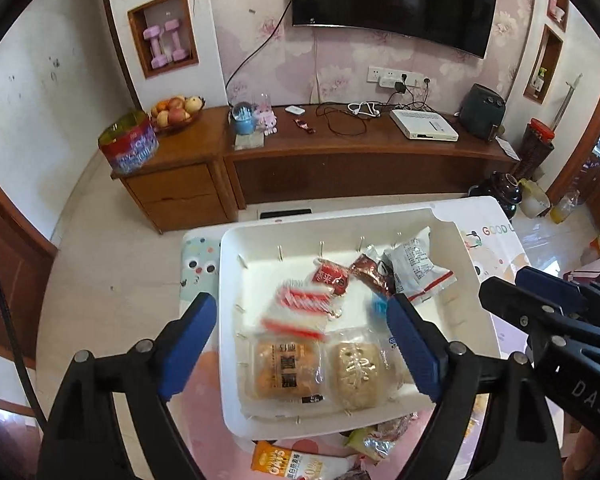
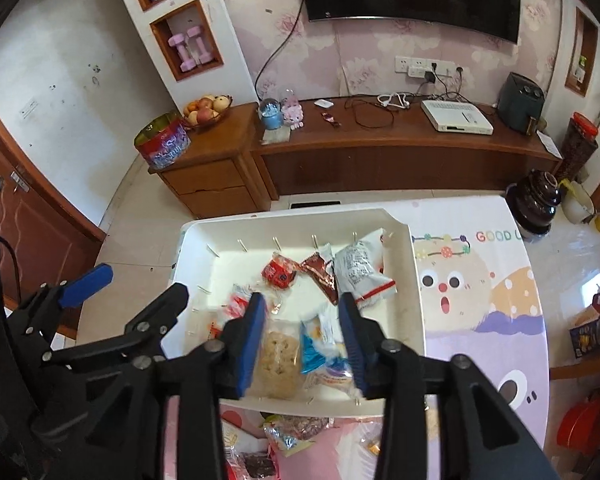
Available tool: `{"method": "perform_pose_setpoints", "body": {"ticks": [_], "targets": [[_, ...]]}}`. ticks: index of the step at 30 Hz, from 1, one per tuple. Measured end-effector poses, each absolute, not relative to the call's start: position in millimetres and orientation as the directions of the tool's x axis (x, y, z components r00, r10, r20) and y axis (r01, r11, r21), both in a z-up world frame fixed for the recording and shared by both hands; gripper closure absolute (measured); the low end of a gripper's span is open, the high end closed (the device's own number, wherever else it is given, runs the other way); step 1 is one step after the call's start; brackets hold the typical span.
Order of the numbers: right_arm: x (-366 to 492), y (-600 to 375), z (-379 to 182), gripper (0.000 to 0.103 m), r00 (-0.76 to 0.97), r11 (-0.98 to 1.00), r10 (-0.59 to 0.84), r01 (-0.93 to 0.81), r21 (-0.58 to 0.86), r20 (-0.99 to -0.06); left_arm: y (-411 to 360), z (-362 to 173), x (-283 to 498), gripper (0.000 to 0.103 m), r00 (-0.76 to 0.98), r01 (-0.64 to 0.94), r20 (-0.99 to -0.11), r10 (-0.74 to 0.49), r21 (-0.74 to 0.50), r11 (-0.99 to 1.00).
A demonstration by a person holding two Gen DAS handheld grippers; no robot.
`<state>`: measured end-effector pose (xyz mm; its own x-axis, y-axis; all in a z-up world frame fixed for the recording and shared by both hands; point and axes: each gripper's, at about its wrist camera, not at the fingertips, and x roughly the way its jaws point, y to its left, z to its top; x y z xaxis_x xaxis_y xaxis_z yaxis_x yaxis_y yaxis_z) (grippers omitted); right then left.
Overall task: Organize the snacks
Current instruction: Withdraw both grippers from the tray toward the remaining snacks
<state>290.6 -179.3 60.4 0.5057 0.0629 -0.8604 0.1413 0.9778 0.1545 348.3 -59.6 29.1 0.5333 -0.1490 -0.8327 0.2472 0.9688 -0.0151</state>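
White tray [image 1: 476, 312] on the cartoon-printed table [image 2: 480, 320], holding the sorted snacks: against its near wall lie an orange-brown pastry packet [image 1: 286, 374] and a pale crumbly cake packet [image 1: 358, 374]; toward its far wall lie a red packet [image 1: 332, 276], a dark brown wrapper [image 1: 370, 274] and a white printed pouch [image 1: 416, 266]; a red-striped packet [image 1: 300, 308], blurred, sits near the tray's middle. The left gripper [image 1: 300, 344] hangs above the tray's near half, pointing forward and down, blue pads spread wide with nothing between them; one pad lies outside the tray's left wall, the other over its interior. The right gripper [image 2: 302, 338] is poised over the tray's near wall, jaws parted more narrowly and empty, framing the cake packet and a blue-and-white packet [image 2: 320, 344] below. Each tool appears at the edge of the other's view, close alongside. Outside the tray's near wall, loose snacks remain on the table, among them an orange sachet [image 1: 296, 462] and a crinkled foil packet [image 2: 296, 430]. To the tray's right the table surface lies open; beyond its far wall are tiled floor and a wooden TV cabinet [image 1: 340, 160].
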Motion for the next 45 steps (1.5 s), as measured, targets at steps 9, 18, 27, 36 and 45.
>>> {"method": "perform_pose_setpoints", "body": {"ticks": [9, 18, 27, 36, 45], "targets": [[277.6, -178.2, 64.4, 0.058, 0.495, 0.975, 0.057, 0.160, 0.155, -0.867, -54.1, 33.3, 330.9, 0.013, 0.529, 0.264, -0.832, -0.167, -0.026, 0.964], [255.5, -175.0, 84.5, 0.058, 0.512, 0.977, 0.040, 0.158, 0.140, -0.858, -40.6, 52.1, 305.5, 0.012, 0.549, 0.263, -0.812, -0.200, -0.059, 0.963], [223.1, -173.3, 109.5, 0.058, 0.525, 0.983, 0.011, 0.152, 0.107, -0.851, -20.1, 75.4, 276.4, 0.011, 0.586, 0.266, -0.769, -0.255, -0.114, 0.957], [182.9, -193.0, 118.8, 0.058, 0.523, 0.974, -0.051, 0.214, 0.074, -0.851, -26.5, 74.1, 250.6, 0.010, 0.559, 0.351, -0.757, -0.339, -0.155, 0.923], [150.7, -229.6, 88.0, 0.058, 0.455, 0.950, -0.111, 0.308, 0.040, -0.883, -75.1, 39.5, 214.9, 0.010, 0.459, 0.475, -0.801, -0.383, -0.143, 0.868]]}}
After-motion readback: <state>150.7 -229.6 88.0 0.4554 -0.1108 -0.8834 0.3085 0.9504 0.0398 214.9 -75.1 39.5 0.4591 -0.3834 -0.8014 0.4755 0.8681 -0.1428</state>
